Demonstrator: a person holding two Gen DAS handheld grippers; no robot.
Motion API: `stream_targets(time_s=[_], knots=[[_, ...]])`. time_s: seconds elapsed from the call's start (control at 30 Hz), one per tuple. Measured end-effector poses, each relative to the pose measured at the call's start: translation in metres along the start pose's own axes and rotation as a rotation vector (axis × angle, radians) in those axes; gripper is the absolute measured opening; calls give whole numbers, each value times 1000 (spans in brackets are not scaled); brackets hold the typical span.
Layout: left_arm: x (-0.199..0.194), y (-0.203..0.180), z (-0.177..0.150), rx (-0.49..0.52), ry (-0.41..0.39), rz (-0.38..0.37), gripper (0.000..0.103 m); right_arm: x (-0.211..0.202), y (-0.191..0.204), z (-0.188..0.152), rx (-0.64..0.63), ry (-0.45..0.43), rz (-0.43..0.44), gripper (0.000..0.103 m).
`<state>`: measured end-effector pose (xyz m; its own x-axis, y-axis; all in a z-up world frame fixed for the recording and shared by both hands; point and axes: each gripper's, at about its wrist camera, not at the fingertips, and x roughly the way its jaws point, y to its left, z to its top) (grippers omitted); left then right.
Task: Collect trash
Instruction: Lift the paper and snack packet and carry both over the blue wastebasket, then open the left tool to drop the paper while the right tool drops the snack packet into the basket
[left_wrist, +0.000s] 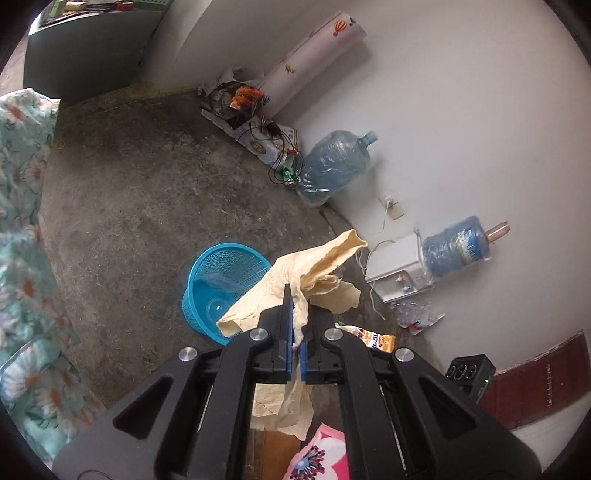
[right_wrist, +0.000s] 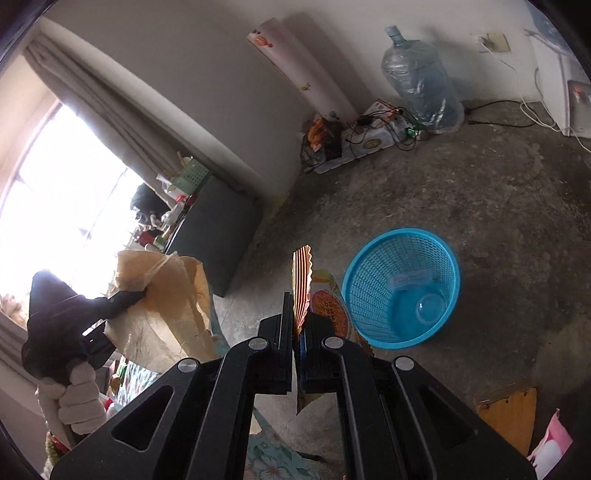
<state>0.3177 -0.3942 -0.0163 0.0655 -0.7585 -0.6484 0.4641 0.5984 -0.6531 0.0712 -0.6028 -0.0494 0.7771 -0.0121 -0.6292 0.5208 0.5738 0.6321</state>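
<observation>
My left gripper (left_wrist: 296, 314) is shut on a crumpled cream paper (left_wrist: 317, 264) that hangs above the floor, right of a blue mesh basket (left_wrist: 225, 280). The right wrist view shows that same left gripper (right_wrist: 142, 293) at the left, held by a gloved hand (right_wrist: 74, 402), with the paper (right_wrist: 166, 314) bunched around its tips. My right gripper (right_wrist: 297, 317) is shut on a striped orange snack wrapper (right_wrist: 306, 284), just left of the basket (right_wrist: 402, 288). Inside the basket lie a clear plastic cup (right_wrist: 428, 308) and a clear bag (right_wrist: 410, 278).
Along the white wall stand a water jug (left_wrist: 332, 166), a dispenser with a second jug (left_wrist: 402, 269), a pile of cables and boxes (left_wrist: 251, 122) and a rolled mat (left_wrist: 314, 55). Flowered cloth (left_wrist: 26, 258) fills the left. A grey cabinet (right_wrist: 214, 236) stands under the window.
</observation>
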Motion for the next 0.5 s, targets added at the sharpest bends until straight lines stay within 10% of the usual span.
stream_targets(time_s=[0.5], knots=[[179, -10, -9, 60, 151, 70, 1, 28, -85, 8, 172, -3, 10, 3]])
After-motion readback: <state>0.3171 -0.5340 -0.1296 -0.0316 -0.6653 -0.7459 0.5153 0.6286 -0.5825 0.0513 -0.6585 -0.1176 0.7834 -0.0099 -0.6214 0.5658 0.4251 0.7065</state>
